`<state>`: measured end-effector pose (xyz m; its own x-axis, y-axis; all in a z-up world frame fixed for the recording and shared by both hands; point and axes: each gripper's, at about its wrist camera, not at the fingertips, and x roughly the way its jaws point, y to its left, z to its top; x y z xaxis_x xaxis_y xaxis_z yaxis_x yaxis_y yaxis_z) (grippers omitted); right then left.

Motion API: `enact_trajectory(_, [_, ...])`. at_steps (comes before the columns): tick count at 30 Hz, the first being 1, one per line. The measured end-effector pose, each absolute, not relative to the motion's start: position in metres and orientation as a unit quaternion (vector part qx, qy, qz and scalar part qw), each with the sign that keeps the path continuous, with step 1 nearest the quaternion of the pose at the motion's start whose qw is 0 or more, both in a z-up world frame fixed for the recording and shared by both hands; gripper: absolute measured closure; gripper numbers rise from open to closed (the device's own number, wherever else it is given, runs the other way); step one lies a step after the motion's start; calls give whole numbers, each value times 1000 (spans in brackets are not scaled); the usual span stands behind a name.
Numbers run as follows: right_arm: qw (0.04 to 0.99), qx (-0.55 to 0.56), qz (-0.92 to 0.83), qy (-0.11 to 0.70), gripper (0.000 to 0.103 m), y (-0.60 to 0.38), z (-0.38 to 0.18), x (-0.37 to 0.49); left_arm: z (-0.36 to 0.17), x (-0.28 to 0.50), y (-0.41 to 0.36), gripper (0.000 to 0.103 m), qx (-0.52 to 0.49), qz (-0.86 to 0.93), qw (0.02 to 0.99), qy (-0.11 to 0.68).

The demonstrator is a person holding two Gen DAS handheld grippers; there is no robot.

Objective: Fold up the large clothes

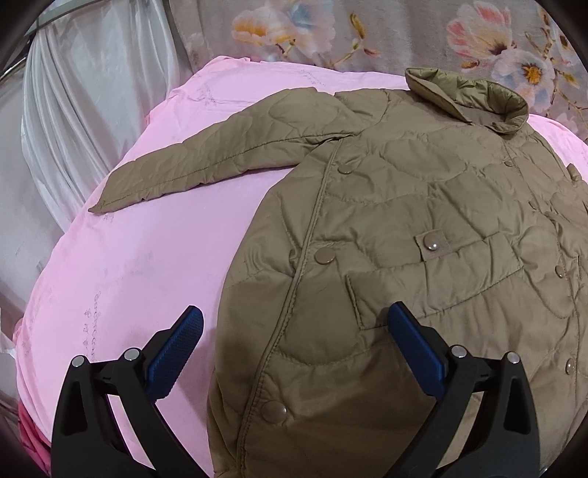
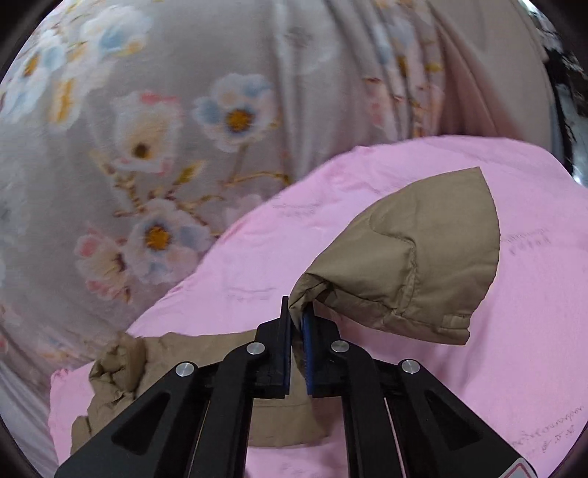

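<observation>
A tan quilted jacket (image 1: pixel 404 228) lies front up on a pink quilt (image 1: pixel 147 257), collar at the far right, one sleeve (image 1: pixel 205 165) stretched out to the left. My left gripper (image 1: pixel 294 323) is open and empty, hovering above the jacket's lower left edge. In the right wrist view my right gripper (image 2: pixel 298 312) is shut on the jacket's other sleeve (image 2: pixel 411 253) and holds its cuff end lifted above the pink quilt (image 2: pixel 533 312). More of the jacket (image 2: pixel 121 367) shows below the fingers.
A grey floral curtain (image 1: pixel 404 33) hangs behind the bed; it also fills the right wrist view (image 2: pixel 165 128). White drapery (image 1: pixel 73 110) hangs at the left. The quilt's edge drops off at the left and the near side.
</observation>
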<state>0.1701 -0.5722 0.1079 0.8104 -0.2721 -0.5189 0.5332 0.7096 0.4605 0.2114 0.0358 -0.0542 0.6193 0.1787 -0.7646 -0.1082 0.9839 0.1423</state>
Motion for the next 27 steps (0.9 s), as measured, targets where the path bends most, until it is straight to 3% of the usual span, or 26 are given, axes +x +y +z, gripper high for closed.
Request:
enact_trajectory(7, [959, 158, -77, 225, 97, -404, 177, 239, -60, 208, 40, 5, 25, 75, 899, 432])
enact_trajectory(17, [943, 49, 65, 322, 93, -227, 127, 288, -67, 207, 43, 5, 6, 65, 902, 426])
enact_trajectory(20, [936, 31, 93, 339, 86, -197, 113, 291, -69, 208, 47, 5, -5, 58, 902, 428])
enact_trajectory(23, [937, 31, 109, 332, 64, -183, 112, 285, -69, 210, 50, 5, -19, 48, 900, 434])
enact_trajectory(27, [942, 58, 103, 313, 62, -199, 126, 274, -58, 214, 59, 5, -53, 21, 897, 439])
